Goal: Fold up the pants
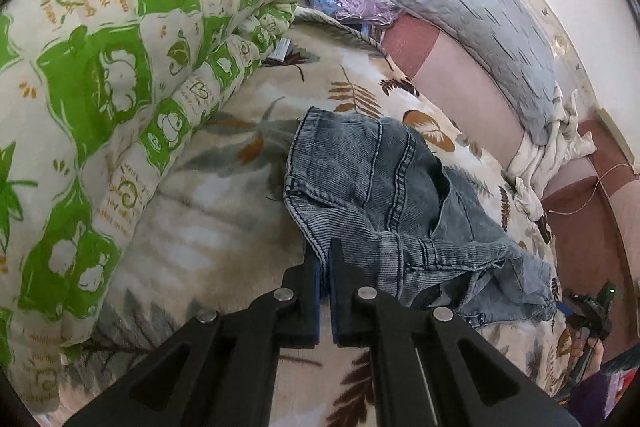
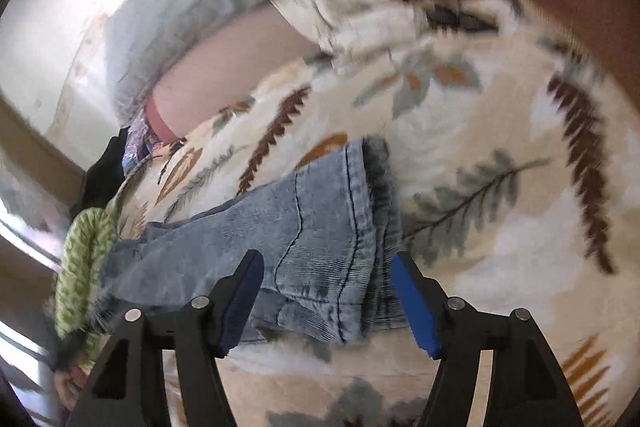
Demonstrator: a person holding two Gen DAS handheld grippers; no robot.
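Note:
Crumpled blue-grey jeans (image 1: 360, 179) lie on a leaf-print blanket (image 1: 224, 211) that covers a bed. My left gripper (image 1: 324, 247) is shut on the jeans, pinching a seamed edge of the denim between its blue pads. In the right wrist view a hemmed end of the jeans (image 2: 312, 227) lies flat on the blanket (image 2: 500, 155). My right gripper (image 2: 326, 259) is open around it, with both blue pads standing clear of the cloth. That view is blurred.
A thick folded green-and-white quilt (image 1: 100, 87) rises at the left of the jeans. A grey pillow (image 1: 480, 19) leans on a pink padded headboard (image 1: 460, 87) behind them. Plastic bags (image 1: 352, 3) sit at the back. A white crumpled cloth (image 1: 552, 147) hangs at the right.

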